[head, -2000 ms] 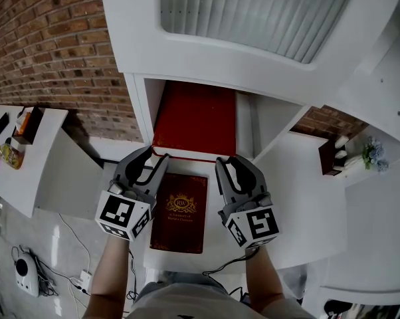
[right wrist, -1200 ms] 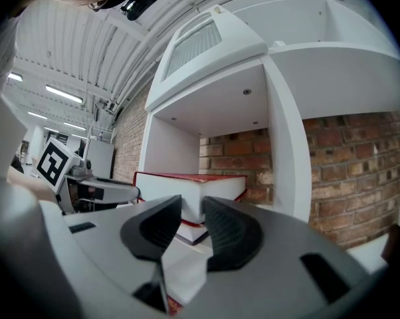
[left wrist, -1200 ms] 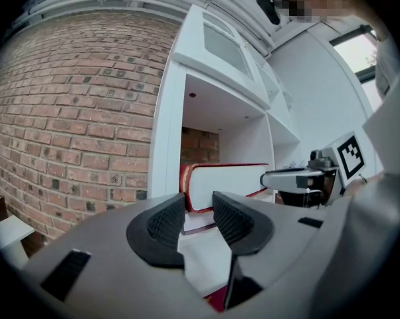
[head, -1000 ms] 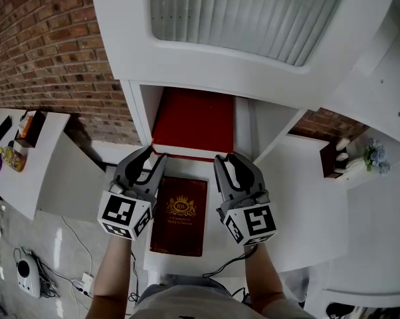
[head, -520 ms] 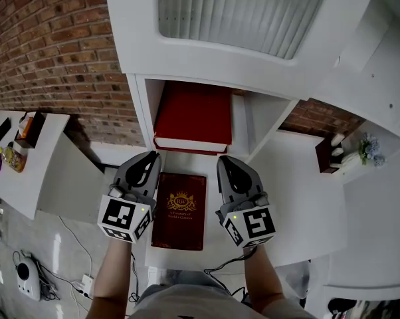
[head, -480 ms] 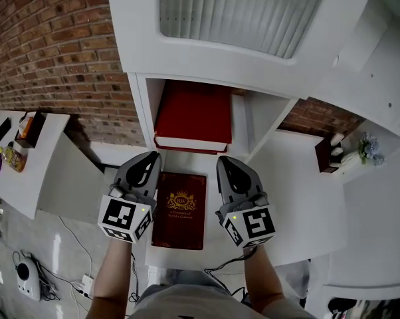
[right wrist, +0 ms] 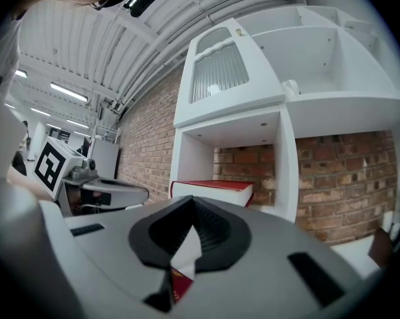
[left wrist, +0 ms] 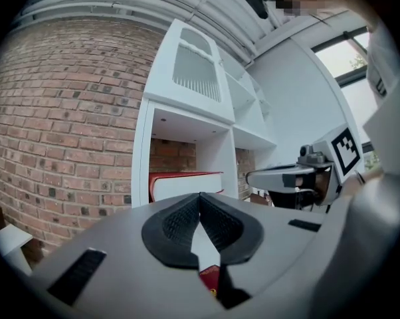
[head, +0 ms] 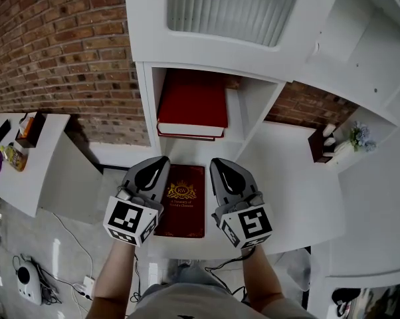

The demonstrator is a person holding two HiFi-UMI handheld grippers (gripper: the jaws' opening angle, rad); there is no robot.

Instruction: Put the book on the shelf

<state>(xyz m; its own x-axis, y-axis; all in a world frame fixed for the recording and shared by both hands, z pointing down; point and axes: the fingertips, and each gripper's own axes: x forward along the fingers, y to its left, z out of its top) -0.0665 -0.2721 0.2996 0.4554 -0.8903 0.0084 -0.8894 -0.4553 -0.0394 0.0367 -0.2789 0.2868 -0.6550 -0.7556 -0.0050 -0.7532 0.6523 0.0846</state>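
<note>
the red book (head: pixel 192 105) lies flat in the open shelf (head: pixel 245 115) compartment, toward its left wall, with its page edge at the front edge. i'm clear of it, out in front over the tabletop (head: pixel 290 178). my left hand-held gripper (head: pixel 161 161) and right hand-held gripper (head: pixel 216 162) have each just clenched together on nothing. between them a gold-crested book (head: pixel 181 211) lies flat near the tabletop's front edge.

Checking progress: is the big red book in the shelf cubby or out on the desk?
In. The big red book lies flat inside the open cubby.
</note>
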